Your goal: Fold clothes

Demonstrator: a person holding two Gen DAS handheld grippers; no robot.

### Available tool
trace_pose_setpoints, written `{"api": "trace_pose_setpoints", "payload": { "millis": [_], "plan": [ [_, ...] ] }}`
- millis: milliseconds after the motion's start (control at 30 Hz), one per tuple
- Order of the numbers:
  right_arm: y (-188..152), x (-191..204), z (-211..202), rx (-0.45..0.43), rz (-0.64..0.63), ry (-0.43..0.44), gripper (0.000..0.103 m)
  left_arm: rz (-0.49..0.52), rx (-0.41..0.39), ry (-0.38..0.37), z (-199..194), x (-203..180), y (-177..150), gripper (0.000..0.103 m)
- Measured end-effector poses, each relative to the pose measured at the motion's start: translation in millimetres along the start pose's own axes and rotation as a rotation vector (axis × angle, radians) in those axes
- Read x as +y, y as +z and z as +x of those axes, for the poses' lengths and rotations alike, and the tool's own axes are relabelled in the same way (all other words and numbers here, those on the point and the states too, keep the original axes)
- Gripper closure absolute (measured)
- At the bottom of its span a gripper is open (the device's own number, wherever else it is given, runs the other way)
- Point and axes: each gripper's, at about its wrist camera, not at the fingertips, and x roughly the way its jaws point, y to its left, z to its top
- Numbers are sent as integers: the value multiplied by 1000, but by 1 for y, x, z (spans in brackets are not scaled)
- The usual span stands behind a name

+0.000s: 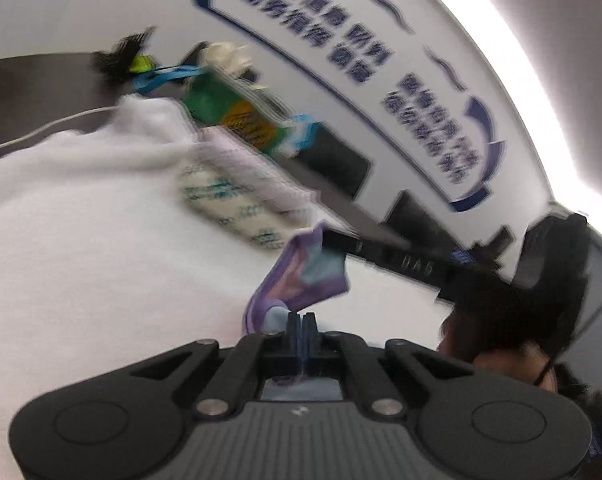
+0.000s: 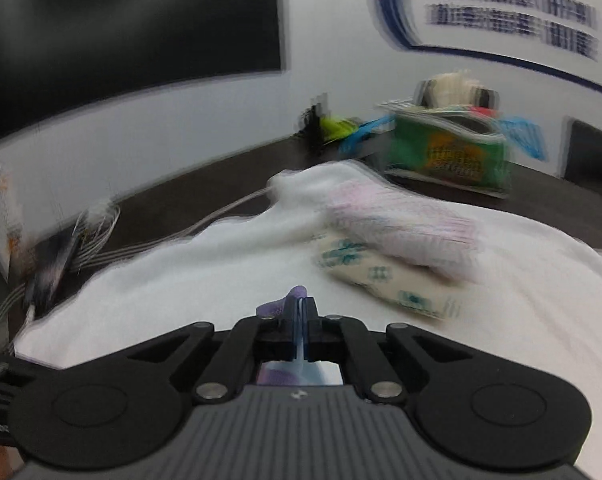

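The left hand-held gripper (image 1: 300, 318) has its two fingers pressed together on a small purple and blue cloth (image 1: 301, 276). The cloth starts right at the fingertips and goes up and away from them. Its far end is pinched by the right hand-held gripper (image 1: 333, 242), which comes in from the right side of the left view. So the cloth hangs between the two, up in the air above a white sheet (image 1: 81, 240).

In the right view, the right hand-held gripper (image 2: 300, 308) is also clamped tight. A thin blue edge of the cloth (image 2: 277, 306) runs between its fingers, and a purple bit pokes out just to the left of the tips.

The white sheet covers most of a dark counter (image 2: 221, 184). A folded pile (image 2: 397, 248) lies on the sheet, ahead of the right gripper and a little to the right. It has a pale pink cloth on top and a white cloth with green prints under it. Behind the pile stands a green bag (image 2: 449, 156) on the counter. White wires (image 2: 229, 208) run across the counter to the left of the sheet.

A wall sign (image 1: 341, 60) with blue letters is behind it all. Both views are blurry, so small things are hard to see.
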Motion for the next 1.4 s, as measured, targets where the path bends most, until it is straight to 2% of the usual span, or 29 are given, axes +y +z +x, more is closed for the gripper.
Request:
{"api": "trace_pose_setpoints", "payload": {
  "millis": [133,267,333,367,433,500,533,600,733,833,900,1000,1033,1067,1100,1133,1167,1200,1233,1267,1333,1400],
  "plan": [
    [-23,-68,-41,-51,214,-73,101,45,-15,-121,33,-60,-5,103],
    [-57,-125,-66,-41,378,-146,101,56,-9,-184,85,-109,-38,103],
    [-73,-143,-73,-24,430,-166,100,34,14,-190,112,-113,-59,98],
    [-81,-152,-76,-16,456,-176,100,-8,54,-221,120,-105,-64,86],
    [-97,-170,-84,1,508,-196,98,-73,115,-296,121,-88,-66,74],
    [-110,-184,-93,0,544,-200,91,-109,144,-380,107,-70,-61,74],
    [-110,-181,-96,-7,529,-181,88,-69,141,-340,105,-69,-58,70],
    [-107,-168,-93,3,477,-140,71,21,129,-245,100,-68,-52,67],
    [-102,-142,-87,21,373,-57,68,199,106,-56,92,-65,-40,65],
    [-107,-127,-77,57,297,-109,70,332,87,88,86,-63,-30,66],
    [-111,-117,-69,83,247,-155,96,379,156,96,104,-66,-41,68],
    [-117,-106,-65,112,187,-204,96,427,225,113,116,-68,-55,70],
    [-117,-106,-72,108,189,-192,95,435,236,116,115,-67,-54,70],
    [-117,-106,-79,103,190,-180,89,436,250,104,113,-66,-47,69],
    [-118,-106,-85,99,191,-168,76,439,252,88,107,-66,-35,68],
    [-118,-106,-92,94,192,-156,69,479,234,78,106,-73,-23,66],
    [-119,-106,-99,90,194,-144,63,521,215,69,105,-81,-11,57],
    [-119,-106,-106,85,195,-132,62,564,196,60,105,-89,1,48],
    [-120,-106,-113,81,196,-120,62,602,232,8,121,-96,5,33],
    [-120,-106,-120,76,197,-108,62,639,273,-47,138,-102,9,28],
    [-122,-104,-126,77,198,-94,62,713,356,-158,172,-115,17,29],
    [-128,-97,-113,102,196,-106,62,713,441,-210,207,-117,15,36]
  ]
}}
